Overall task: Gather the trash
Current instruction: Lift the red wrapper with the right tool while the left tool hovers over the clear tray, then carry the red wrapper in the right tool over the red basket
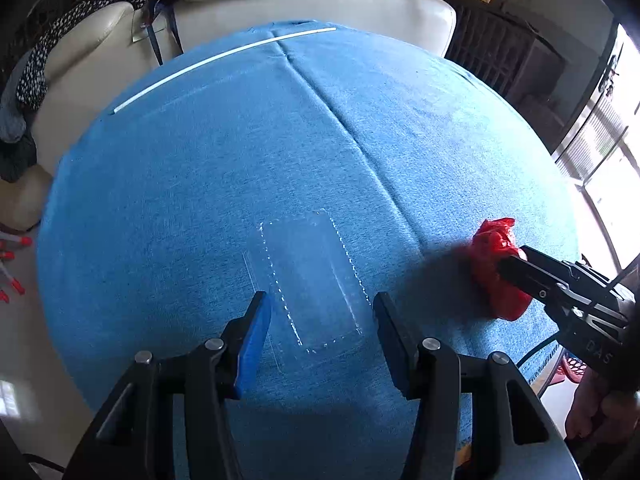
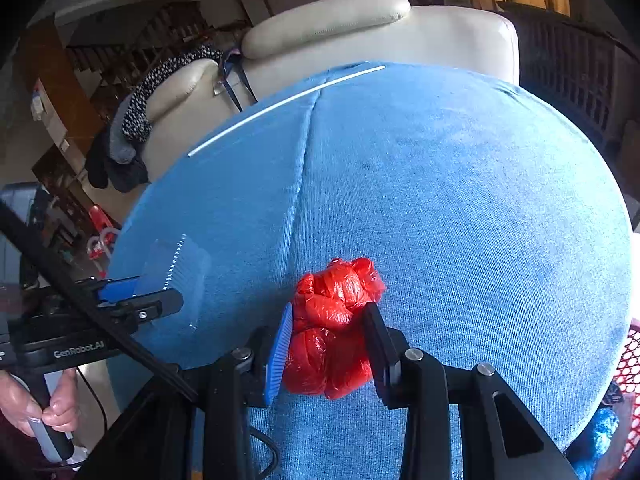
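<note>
Two bits of trash sit on the blue tablecloth (image 1: 200, 184): a light, crushable red plastic bag wad (image 2: 332, 328) squeezed mid-bundle between the right gripper (image 2: 328, 344) fingers, and a flimsy clear plastic tray (image 1: 312, 280) under the wide-spread left gripper (image 1: 320, 320), best pinched by its rim.

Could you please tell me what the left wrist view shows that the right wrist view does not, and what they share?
Only the left wrist view shows the clear plastic packaging whole, lying flat between the open jaws of the left gripper, plus red-capped items on the floor.

Only the right wrist view shows the right gripper from behind, its jaws closed on both sides of the red plastic bag, and a red mesh basket at the edge.

Both show the blue tablecloth, white strip and cream sofa.
</note>
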{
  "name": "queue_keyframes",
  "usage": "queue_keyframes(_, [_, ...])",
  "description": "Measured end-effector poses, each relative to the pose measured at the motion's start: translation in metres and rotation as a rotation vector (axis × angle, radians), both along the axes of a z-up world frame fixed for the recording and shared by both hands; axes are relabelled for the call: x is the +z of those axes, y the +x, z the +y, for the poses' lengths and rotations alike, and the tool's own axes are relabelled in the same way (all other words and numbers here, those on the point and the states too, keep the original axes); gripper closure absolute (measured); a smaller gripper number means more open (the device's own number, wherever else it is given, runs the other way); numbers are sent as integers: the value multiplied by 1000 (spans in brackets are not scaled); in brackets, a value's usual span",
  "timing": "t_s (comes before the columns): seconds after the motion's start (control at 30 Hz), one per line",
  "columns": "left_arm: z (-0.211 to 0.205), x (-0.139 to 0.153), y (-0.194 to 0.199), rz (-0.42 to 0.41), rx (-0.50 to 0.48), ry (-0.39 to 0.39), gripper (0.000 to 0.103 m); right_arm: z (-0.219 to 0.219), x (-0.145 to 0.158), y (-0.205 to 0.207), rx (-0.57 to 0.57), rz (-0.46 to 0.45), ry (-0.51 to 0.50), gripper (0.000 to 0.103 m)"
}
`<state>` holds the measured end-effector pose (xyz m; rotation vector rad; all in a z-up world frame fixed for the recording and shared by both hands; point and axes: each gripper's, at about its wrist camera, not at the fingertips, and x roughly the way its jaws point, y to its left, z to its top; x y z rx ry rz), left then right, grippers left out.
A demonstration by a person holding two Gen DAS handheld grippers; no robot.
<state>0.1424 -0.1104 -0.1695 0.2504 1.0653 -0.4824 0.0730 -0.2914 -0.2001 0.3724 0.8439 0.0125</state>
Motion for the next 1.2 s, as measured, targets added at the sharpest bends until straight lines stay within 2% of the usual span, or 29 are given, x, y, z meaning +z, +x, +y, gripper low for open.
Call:
queue_keyframes(0.13, [-17, 8, -3, -27, 2, 38, 48, -16, 1, -12, -13, -36, 27, 65])
queue_keyframes(0.47, [-76, 28, -22, -125, -36, 109, 48, -73, 0, -56, -70, -138, 180, 65])
queue_keyframes(0.67, [-114, 46, -33, -150, -87, 86, 48, -104, 5, -70, -94, -180, 231, 65])
queue_keyframes(0.83, [-145, 71, -37, -163, -150, 1, 48, -142, 33, -85, -157, -212, 218, 65])
queue_keyframes(0.97, [-144, 76, -51, -217, -197, -39, 48, -153, 56, -93, -186, -249, 166, 65])
queue_keyframes(1.03, [-139, 69, -54, -209, -207, -23, 48, -148, 58, -92, -198, -249, 154, 65])
queue_keyframes(1.1, [-135, 61, -47, -168, -195, -1, 48, -139, 54, -93, -202, -235, 165, 65])
queue_keyframes(1.2, [-123, 60, -43, -197, -164, 44, 48, -119, 45, -97, -197, -208, 186, 65])
